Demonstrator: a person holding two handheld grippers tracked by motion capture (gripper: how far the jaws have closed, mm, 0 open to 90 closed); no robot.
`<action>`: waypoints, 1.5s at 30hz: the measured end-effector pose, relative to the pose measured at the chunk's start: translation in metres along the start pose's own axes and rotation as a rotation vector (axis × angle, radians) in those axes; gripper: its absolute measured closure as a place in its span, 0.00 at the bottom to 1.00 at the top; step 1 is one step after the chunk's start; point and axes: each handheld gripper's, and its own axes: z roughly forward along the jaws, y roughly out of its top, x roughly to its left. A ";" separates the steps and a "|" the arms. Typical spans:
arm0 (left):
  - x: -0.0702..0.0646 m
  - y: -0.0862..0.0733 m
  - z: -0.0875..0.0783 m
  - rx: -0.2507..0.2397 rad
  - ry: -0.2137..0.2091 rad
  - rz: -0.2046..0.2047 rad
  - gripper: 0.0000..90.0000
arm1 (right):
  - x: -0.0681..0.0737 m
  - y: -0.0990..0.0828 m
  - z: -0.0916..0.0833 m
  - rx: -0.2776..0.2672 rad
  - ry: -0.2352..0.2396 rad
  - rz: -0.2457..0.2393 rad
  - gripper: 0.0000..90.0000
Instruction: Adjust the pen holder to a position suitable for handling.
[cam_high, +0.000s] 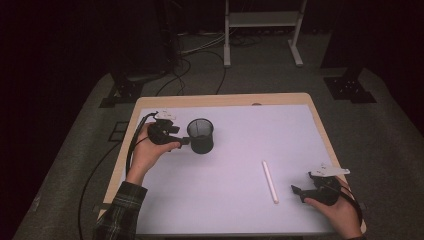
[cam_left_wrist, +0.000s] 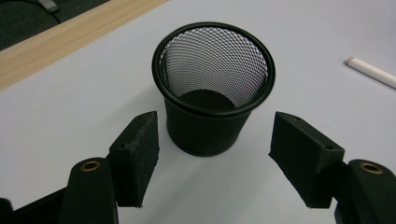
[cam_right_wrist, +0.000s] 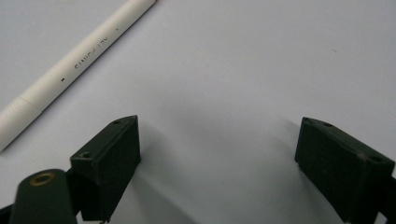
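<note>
A black mesh cup (cam_high: 201, 135) stands upright on the white mat, empty inside (cam_left_wrist: 215, 88). My left gripper (cam_high: 181, 142) is right beside its left side, open, with the cup just beyond its jaws (cam_left_wrist: 214, 158). A white pen (cam_high: 270, 181) lies on the mat at the right of centre, pointing roughly away from me. My right gripper (cam_high: 299, 192) rests low on the mat just right of the pen, open and holding nothing (cam_right_wrist: 217, 158). In the right gripper view the pen (cam_right_wrist: 74, 67) lies off to the upper left, outside the jaws.
The white mat (cam_high: 240, 150) covers most of a wooden table (cam_high: 220, 99). Cables and dark stand feet (cam_high: 350, 87) lie on the grey floor beyond the table. A white frame (cam_high: 262, 30) stands at the back.
</note>
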 end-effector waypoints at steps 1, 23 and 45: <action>0.001 0.002 0.001 -0.002 0.001 0.002 0.36 | 0.000 0.000 0.000 0.001 0.000 -0.002 0.14; 0.016 0.030 0.030 0.030 0.041 -0.011 0.44 | 0.000 0.000 0.000 0.000 0.000 -0.001 0.14; 0.028 0.038 0.066 0.140 0.036 -0.053 0.67 | 0.000 0.000 0.000 -0.001 0.000 -0.001 0.14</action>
